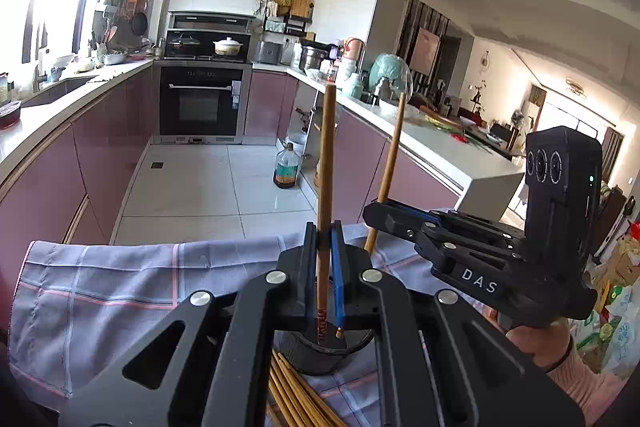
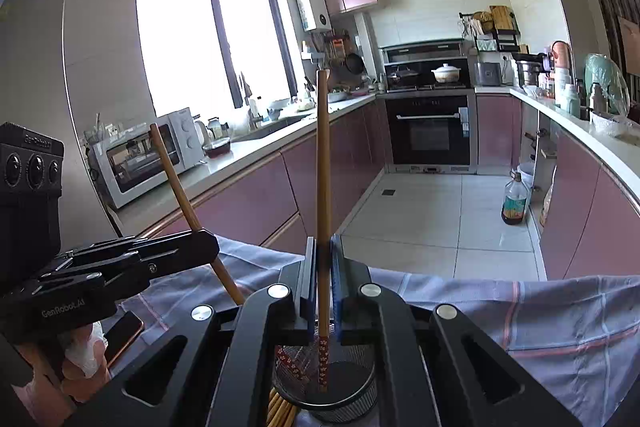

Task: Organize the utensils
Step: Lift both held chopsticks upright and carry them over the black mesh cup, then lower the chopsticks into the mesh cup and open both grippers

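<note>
My left gripper (image 1: 323, 247) is shut on a brown wooden chopstick (image 1: 326, 163), held upright with its patterned tip inside a black mesh holder cup (image 1: 320, 351). My right gripper (image 2: 323, 259) is shut on a second chopstick (image 2: 323, 155), also upright, its red patterned tip in the same mesh cup (image 2: 340, 395). Each gripper shows in the other's view: the right gripper (image 1: 372, 213) with its tilted chopstick (image 1: 390, 163), and the left gripper (image 2: 212, 245) with its tilted chopstick (image 2: 176, 183). More loose chopsticks (image 1: 288, 395) lie beside the cup on a checked grey cloth (image 1: 100, 291).
The cloth (image 2: 540, 319) covers the work surface. A phone (image 2: 124, 335) lies on it at the left. Beyond are pink kitchen cabinets, an oven (image 1: 202, 103), a tiled floor with an oil bottle (image 1: 286, 169), and a toaster oven (image 2: 140, 155) on the counter.
</note>
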A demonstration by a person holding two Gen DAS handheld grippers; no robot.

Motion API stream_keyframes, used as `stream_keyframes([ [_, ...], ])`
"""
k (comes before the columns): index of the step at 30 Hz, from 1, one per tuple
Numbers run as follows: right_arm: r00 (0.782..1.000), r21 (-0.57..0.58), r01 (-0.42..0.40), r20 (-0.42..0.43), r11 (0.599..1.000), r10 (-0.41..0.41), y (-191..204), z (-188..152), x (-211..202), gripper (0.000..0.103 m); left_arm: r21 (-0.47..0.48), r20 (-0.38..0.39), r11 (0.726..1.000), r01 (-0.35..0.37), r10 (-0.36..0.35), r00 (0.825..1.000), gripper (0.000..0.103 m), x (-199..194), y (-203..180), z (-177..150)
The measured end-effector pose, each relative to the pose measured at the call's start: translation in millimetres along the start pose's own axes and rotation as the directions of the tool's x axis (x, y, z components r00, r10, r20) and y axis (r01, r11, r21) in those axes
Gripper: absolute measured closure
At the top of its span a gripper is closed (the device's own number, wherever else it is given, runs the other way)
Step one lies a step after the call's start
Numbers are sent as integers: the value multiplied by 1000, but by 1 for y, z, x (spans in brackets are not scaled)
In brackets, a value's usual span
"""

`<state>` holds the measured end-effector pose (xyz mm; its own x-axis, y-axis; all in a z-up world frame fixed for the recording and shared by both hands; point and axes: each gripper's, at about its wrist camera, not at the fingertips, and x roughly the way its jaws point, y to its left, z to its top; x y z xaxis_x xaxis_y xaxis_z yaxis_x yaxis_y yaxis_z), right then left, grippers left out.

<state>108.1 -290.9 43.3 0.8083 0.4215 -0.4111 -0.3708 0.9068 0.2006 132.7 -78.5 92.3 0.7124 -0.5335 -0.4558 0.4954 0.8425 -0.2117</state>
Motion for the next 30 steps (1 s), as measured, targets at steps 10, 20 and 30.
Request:
stream_keyframes([
  [10,988,12,35,-150,999,-33,-7,-26,43,98,31,-154,1000,-2,7,988,95,68,23,-31],
  [20,982,50,65,-179,997,-55,-15,-25,55,93,-4,-210,1000,-27,26,977,94,111,51,-46],
  [30,988,54,71,-139,996,-63,-14,-24,39,77,-26,-156,994,-105,99,983,82,92,61,-64],
])
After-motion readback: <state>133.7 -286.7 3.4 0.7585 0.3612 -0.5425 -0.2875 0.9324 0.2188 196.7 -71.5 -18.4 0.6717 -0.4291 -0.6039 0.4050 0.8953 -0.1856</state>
